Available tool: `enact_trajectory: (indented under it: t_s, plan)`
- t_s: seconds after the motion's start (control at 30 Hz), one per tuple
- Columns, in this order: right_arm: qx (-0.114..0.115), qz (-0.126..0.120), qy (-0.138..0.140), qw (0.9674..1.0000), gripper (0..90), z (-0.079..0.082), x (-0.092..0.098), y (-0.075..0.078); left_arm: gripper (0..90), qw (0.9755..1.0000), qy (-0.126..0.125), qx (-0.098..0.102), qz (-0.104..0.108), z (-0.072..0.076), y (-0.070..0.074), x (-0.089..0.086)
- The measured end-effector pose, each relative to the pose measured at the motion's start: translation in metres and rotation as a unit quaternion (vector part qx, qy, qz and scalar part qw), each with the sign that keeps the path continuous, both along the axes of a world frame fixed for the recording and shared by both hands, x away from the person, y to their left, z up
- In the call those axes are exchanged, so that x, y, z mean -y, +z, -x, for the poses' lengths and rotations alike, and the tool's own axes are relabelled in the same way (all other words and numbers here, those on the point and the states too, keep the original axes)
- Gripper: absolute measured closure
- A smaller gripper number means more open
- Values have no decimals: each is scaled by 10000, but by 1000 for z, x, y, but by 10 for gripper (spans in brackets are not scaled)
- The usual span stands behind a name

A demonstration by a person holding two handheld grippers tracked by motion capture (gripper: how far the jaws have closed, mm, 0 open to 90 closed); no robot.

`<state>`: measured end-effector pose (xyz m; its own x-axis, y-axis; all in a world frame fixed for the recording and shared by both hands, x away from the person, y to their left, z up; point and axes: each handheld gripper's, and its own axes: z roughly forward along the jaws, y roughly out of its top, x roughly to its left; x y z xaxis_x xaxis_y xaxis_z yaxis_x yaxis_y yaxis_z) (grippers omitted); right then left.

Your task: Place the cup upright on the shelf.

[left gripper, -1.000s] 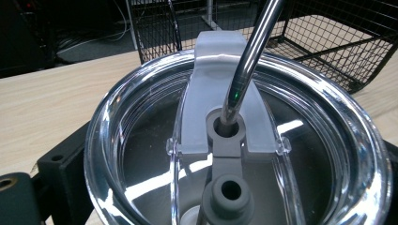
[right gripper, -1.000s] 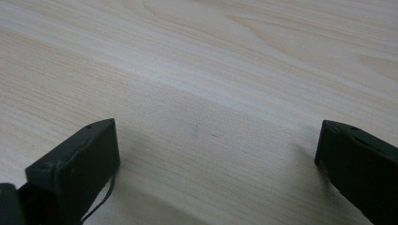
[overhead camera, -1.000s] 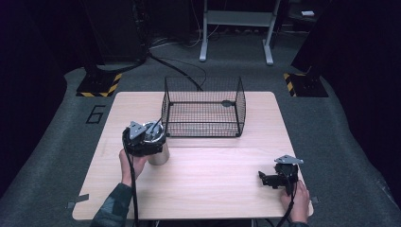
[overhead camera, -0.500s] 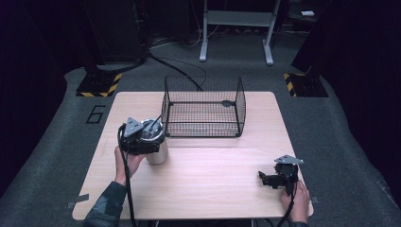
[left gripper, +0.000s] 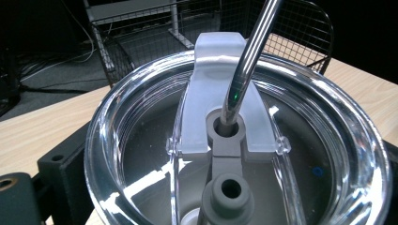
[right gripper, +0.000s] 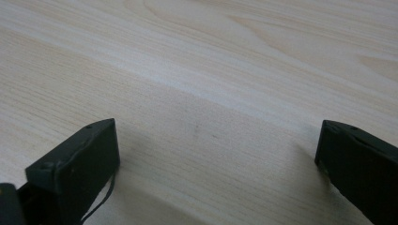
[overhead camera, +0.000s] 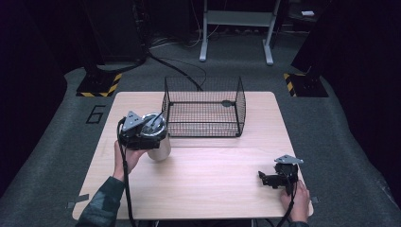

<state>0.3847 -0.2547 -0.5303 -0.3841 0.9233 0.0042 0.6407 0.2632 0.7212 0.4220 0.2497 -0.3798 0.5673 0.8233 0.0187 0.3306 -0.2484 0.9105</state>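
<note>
1. The cup (overhead camera: pixel 158 142), a steel tumbler with a clear lid (left gripper: pixel 234 154), stands upright on the table (overhead camera: pixel 208 189) just off the basket's (overhead camera: pixel 203 106) front left corner, close to the wire but apart from it as far as the high view shows.
2. The left claw (overhead camera: pixel 142 135) sits at the cup's top, on the side away from the basket. Its camera looks down onto the lid at close range, with the straw (left gripper: pixel 244 70) rising out of the lid's middle hole and leaning toward the basket.
3. A black jaw shows at the lid's left edge in the left gripper view. It looks set against the cup, but the other jaw is hidden, so I cannot tell whether the claw is clamped.
4. The relation that matters: the basket lies just beyond and to the right of the cup, and the cup's long axis is vertical. My judgement is that a lift would have to clear the basket's rim before crossing over it.
5. The straw stands above the lid, so it would meet the wire first if the cup were tilted.
6. The right claw (overhead camera: pixel 279 179) rests on the table well away from the basket, near the front right corner, its jaws spread wide with bare wood between them. The left hand (overhead camera: pixel 125 158) is by far the nearer to the cup.
</note>
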Motion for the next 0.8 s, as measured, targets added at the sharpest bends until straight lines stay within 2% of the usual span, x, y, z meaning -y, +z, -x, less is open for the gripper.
enact_trajectory:
  t_s: [0.27, 0.43, 0.8]
  plan:
    - [0, 31, 51, 10000, 0, 0, 1, 0, 42, 9998, -195, -5, -3, -4, 9, 8]
    - [32, 40, 85, 10000, 0, -1, 1, 0, 42, 9993, -376, 16, -38, -9, 21, 12]
    - [32, 41, 86, 9999, 0, -1, 1, 0, 42, 9981, -614, 33, -64, -18, 34, 37]
